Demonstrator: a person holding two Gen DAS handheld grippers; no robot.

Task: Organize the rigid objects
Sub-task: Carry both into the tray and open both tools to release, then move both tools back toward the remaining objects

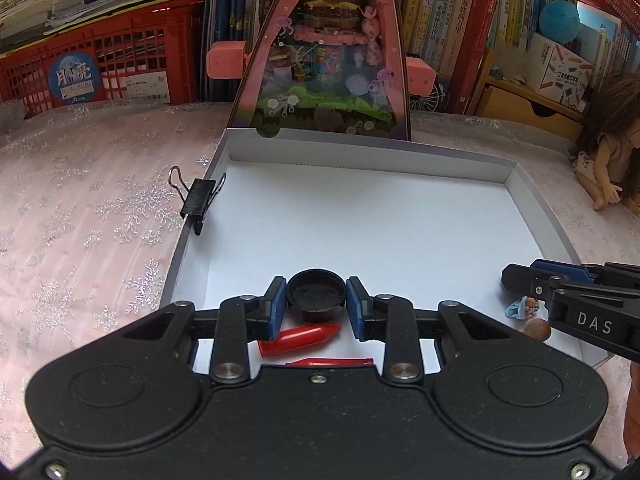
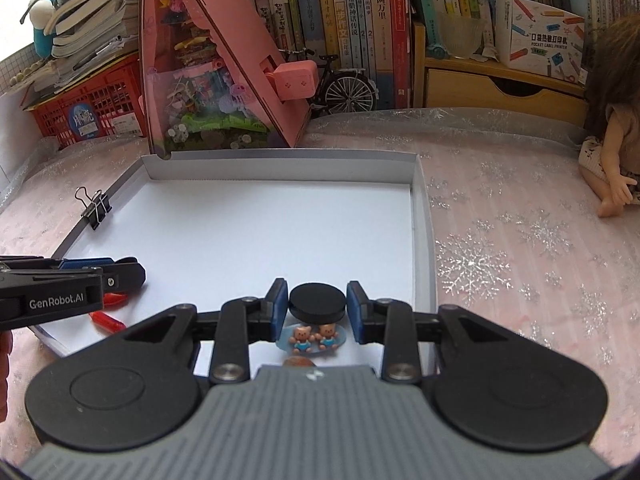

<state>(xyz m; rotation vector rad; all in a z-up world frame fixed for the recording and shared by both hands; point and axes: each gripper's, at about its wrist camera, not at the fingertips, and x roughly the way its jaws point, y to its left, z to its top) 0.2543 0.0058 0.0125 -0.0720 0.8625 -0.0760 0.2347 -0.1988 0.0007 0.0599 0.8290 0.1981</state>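
My left gripper [image 1: 316, 300] is shut on a round black cap [image 1: 316, 292], hollow side up, held low over the white tray [image 1: 360, 216]. Two red pointed pieces [image 1: 300, 340] lie on the tray floor just under it. My right gripper [image 2: 316, 304] is shut on a flat black disc [image 2: 317, 300] above the tray [image 2: 280, 232]. A blue clip with two small bears [image 2: 314, 338] and a brown round piece [image 2: 298, 361] lie below it. In the left wrist view the right gripper [image 1: 520, 280] enters from the right; in the right wrist view the left gripper [image 2: 132, 272] enters from the left.
A black binder clip [image 1: 198, 200] is clamped on the tray's left wall. A pink triangular display house [image 1: 324, 52] stands right behind the tray. A red crate [image 1: 108, 64], books [image 2: 360, 20] and a wooden drawer [image 2: 500, 88] line the back. A doll [image 2: 612, 140] sits at the right.
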